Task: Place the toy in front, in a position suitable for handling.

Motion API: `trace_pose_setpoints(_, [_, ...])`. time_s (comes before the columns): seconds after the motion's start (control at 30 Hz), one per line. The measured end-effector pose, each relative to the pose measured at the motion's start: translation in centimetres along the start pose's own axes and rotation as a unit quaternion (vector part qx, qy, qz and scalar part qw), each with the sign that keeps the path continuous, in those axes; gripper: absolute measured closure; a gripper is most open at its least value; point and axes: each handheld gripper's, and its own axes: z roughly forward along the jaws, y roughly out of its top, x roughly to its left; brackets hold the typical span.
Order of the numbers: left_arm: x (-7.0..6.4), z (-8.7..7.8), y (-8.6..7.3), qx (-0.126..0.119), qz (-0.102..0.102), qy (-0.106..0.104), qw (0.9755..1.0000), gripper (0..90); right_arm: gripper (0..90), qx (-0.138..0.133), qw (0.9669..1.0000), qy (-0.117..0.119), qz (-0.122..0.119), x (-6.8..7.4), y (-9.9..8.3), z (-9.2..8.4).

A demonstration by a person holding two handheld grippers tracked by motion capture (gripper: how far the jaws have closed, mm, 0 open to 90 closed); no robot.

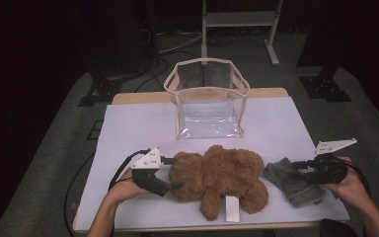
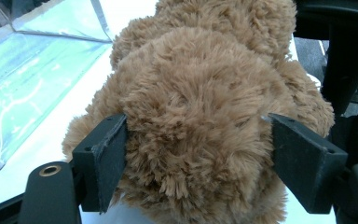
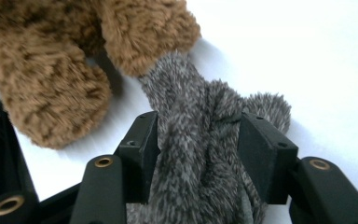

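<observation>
Clear bag [image 1: 208, 106] behind teddy bear [image 1: 217, 178]

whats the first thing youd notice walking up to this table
A big brown teddy bear lies across the near middle of the white table, with the left gripper at its head, jaws on either side of the fur. At the bear's right a grey fuzzy cloth lies between the right gripper's jaws. Behind the bear, a clear open-topped bag stands upright.
</observation>
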Motion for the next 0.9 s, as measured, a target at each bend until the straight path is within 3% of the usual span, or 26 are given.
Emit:
trace_pose_setpoints(0.53, [0.2, -1.2, -0.6, 0.0, -0.013, 0.02, 0.9997, 17.8, 42.8, -0.019, 0.9987, 0.039, -0.027, 0.5, 4.4, -0.7])
trace_pose_setpoints(0.9, [0.4, -2.1, -0.7, 0.001, -0.027, 0.037, 0.999, 11.7, 40.6, -0.01, 0.9948, 0.073, -0.07, 1.1, 10.7, 0.5])
